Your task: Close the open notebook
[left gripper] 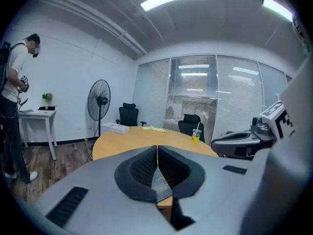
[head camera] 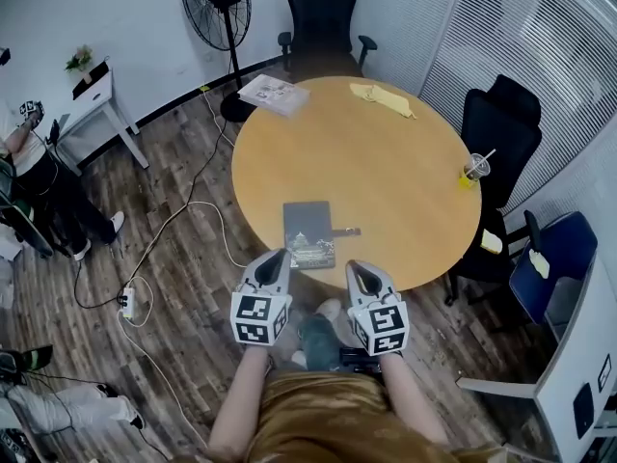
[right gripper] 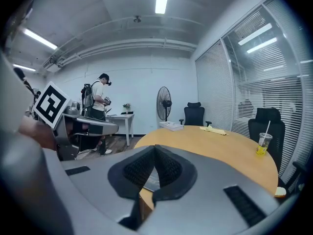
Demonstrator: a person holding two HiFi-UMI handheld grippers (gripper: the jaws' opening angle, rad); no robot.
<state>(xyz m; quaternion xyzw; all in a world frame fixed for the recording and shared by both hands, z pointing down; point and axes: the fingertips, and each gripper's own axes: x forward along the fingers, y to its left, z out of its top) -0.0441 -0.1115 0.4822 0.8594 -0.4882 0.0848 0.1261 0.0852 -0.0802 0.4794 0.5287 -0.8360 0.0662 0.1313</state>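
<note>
At the far left we see a person (head camera: pixel 29 157) standing by a white side table (head camera: pixel 96 93), with a power strip (head camera: pixel 127 302) and its cables on the wood floor nearer us. A fan (head camera: pixel 216 4) stands behind the round wooden table (head camera: pixel 395 177), and a stack of papers (head camera: pixel 274 94) lies at the table's far left edge.

Our left gripper (head camera: pixel 278 256) hangs just off the table's near rim. Its jaws are pressed together with nothing between them (its own view shows the ribbed pads meeting along a thin seam).

The notebook (head camera: pixel 308 232) lies flat on the table near that rim, just beyond the two grippers and between their tips. Its dark cover faces up, so it seems to be closed, though from the head view we cannot be sure. A small dark piece (head camera: pixel 346 231) sticks out from its right side. Neither gripper touches it.

Our right gripper (head camera: pixel 357 267) sits beside the left one, also off the rim, jaws likewise brought together and empty.

Farther right, a yellow cloth (head camera: pixel 383 97) lies at the far edge and a cup (head camera: pixel 473 170) with a straw stands at the right edge. A black office chair (head camera: pixel 498 128) and a blue chair (head camera: pixel 548 257) stand beyond.
</note>
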